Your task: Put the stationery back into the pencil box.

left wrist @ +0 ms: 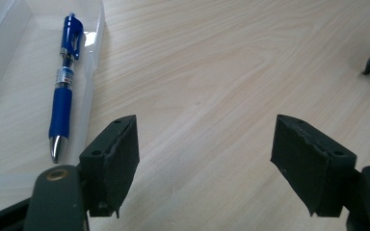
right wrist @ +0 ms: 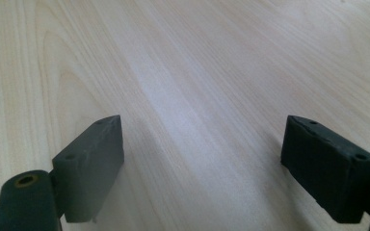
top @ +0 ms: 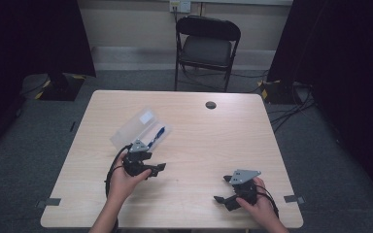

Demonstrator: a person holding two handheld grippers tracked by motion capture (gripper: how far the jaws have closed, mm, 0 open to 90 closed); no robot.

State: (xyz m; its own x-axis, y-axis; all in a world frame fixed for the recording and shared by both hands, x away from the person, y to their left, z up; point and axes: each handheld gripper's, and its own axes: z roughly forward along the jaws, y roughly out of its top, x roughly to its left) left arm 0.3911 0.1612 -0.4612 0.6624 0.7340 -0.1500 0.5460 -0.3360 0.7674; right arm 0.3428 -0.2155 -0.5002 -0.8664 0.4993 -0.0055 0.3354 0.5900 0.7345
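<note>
Left gripper (left wrist: pixel 204 161) jaws spread, empty, right gripper (right wrist: pixel 202 166) likewise, blue pen (left wrist: pixel 63 84) in clear box (top: pixel 136 127)

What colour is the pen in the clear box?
Blue, with a silver tip; the pen shows best in the left gripper view.

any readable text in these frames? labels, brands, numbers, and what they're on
None can be read.
Blue pen in the clear plastic box: a printed band on the barrel, too small and blurred to read.
White label on the box's open lid: no print can be made out.
Wall outlet plate behind the folding chair: too small to read.
</note>
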